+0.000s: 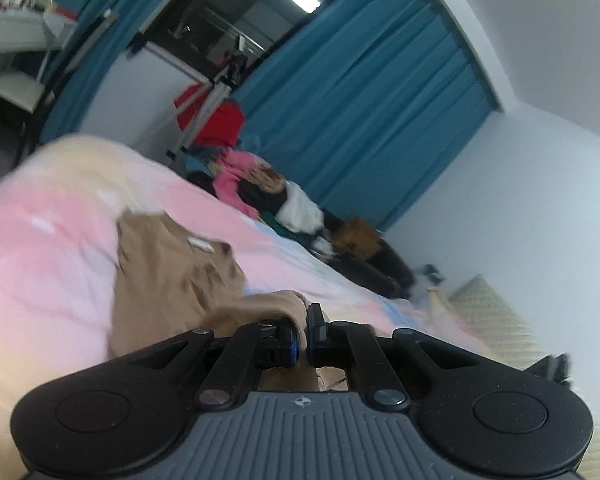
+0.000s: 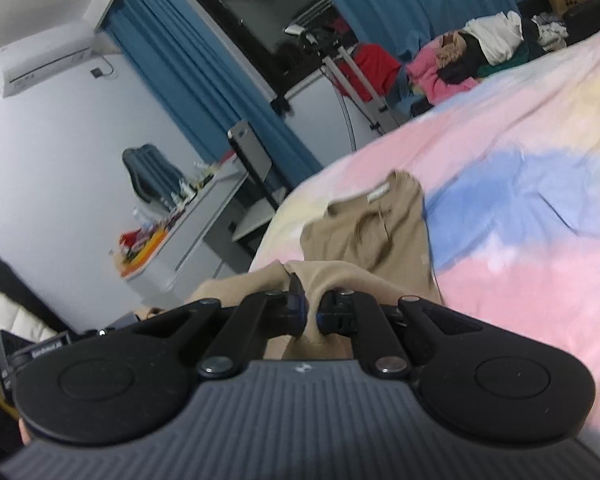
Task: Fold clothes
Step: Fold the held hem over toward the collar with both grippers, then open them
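Note:
A tan garment (image 1: 168,280) (image 2: 372,240) lies stretched across the pastel pink, blue and yellow bed cover (image 1: 52,248) (image 2: 520,240), its collar and white label at the far end. My left gripper (image 1: 305,320) is shut on the near edge of the tan cloth, which bunches over its left finger. In the right wrist view my right gripper (image 2: 309,300) is likewise shut on a fold of the same garment's near edge. Both near corners are lifted off the bed while the far part rests flat.
A heap of pink, black, white and red clothes (image 1: 268,188) (image 2: 472,60) lies beyond the bed's far side by blue curtains (image 1: 360,100). A cluttered white desk (image 2: 188,224) and chair stand left of the bed. A white tripod (image 2: 356,76) stands near the window.

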{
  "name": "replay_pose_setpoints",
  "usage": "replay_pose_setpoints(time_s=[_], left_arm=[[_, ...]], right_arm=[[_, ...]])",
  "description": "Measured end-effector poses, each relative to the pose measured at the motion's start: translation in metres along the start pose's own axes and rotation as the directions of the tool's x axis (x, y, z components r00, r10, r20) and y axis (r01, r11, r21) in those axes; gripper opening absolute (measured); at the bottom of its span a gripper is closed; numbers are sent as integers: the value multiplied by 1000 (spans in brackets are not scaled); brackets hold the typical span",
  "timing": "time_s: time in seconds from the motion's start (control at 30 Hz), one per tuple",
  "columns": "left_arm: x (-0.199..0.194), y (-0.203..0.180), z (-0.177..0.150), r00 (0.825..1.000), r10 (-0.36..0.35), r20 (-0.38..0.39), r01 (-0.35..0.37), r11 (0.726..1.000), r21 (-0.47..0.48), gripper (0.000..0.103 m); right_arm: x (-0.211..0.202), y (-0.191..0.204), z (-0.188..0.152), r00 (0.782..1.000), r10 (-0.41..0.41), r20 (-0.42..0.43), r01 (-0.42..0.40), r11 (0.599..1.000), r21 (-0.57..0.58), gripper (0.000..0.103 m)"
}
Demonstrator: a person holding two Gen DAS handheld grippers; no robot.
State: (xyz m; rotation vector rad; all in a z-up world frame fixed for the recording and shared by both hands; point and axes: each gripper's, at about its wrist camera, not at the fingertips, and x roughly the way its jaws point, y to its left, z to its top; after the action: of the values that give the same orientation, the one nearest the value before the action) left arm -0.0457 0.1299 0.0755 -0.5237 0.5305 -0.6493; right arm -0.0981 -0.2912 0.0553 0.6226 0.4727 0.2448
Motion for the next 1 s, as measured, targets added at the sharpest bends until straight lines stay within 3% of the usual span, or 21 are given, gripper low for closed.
replay_pose_setpoints(time_s=[0.13, 0.27, 0.43, 0.57, 0.67, 0.87, 0.97, 1.0], left_arm=[[60, 12, 28, 995, 96, 6, -97, 992, 81, 6], [130, 41, 38, 979, 203, -5, -200, 968, 153, 6], [211, 93, 26, 946, 313, -82, -291, 935, 202, 6], [252, 129, 5, 914, 378, -145, -333, 906, 263, 7], [271, 149, -4, 896, 406, -182, -350, 895, 276, 8], [271, 152, -10, 890, 419, -181, -360, 888, 288, 12], [261, 137, -10, 890, 423, -170, -358, 880, 312, 30], [255, 131, -10, 891, 424, -159, -361, 877, 317, 40]], right_arm=[[62, -8, 25, 998, -67, 17, 68, 998, -20, 8], [134, -26, 33, 989, -145, 15, 146, 987, -69, 8], [211, -57, 19, 972, -234, -32, 225, 960, -168, 8], [252, -78, 6, 949, -302, -87, 276, 934, -228, 8], [273, -91, 0, 937, -325, -125, 291, 929, -229, 9], [282, -91, -6, 924, -352, -149, 312, 920, -237, 10], [275, -87, -4, 928, -345, -141, 310, 924, -223, 11], [272, -85, -3, 930, -341, -138, 307, 927, -218, 12]])
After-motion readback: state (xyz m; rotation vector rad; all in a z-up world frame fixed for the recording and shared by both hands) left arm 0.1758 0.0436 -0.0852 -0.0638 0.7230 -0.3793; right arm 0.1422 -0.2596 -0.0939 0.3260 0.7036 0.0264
